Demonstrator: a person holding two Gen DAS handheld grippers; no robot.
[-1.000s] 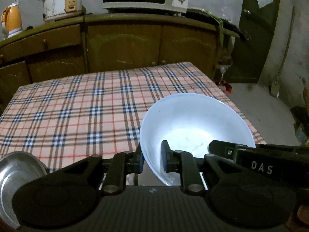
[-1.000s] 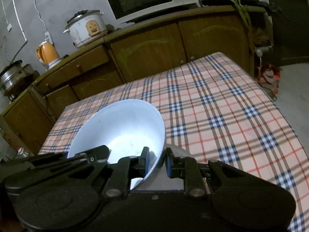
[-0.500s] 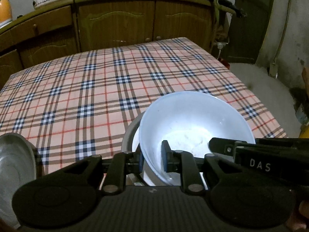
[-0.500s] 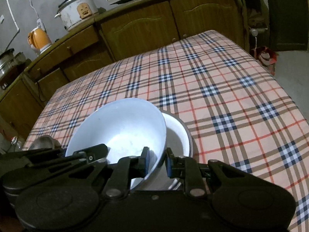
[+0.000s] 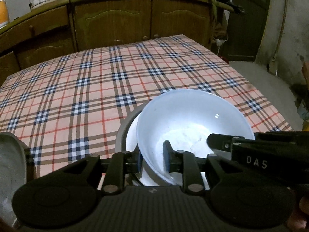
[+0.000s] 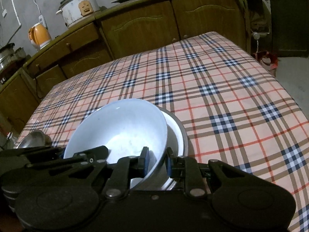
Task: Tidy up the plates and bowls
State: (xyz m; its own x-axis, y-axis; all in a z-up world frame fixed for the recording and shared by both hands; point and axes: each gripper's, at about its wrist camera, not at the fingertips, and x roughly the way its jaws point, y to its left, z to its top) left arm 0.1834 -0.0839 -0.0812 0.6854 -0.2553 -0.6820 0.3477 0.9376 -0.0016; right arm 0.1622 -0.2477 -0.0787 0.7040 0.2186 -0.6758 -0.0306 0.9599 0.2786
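— Lettering first: what can be read?

— "DAS", white on the black body of the right gripper (image 5: pixel 218 145), which reaches in from the right side of the left wrist view.

— And the jaws?

— Left gripper (image 5: pixel 152 159) pinches the near wall of the pale blue-white round ceramic bowl (image 5: pixel 191 123), one finger outside the rim, one inside. Right gripper (image 6: pixel 156 161) pinches the same bowl (image 6: pixel 119 129) on its opposite side, likewise across the rim.

— Where does the bowl sit?

— Between both jaw pairs, mouth up and tilted, over a white bowl with a grey rim (image 6: pixel 176 133) just ahead on the pink plaid tablecloth (image 6: pixel 222 96). Left of the left jaws, a shiny metal dish (image 5: pixel 10 166).
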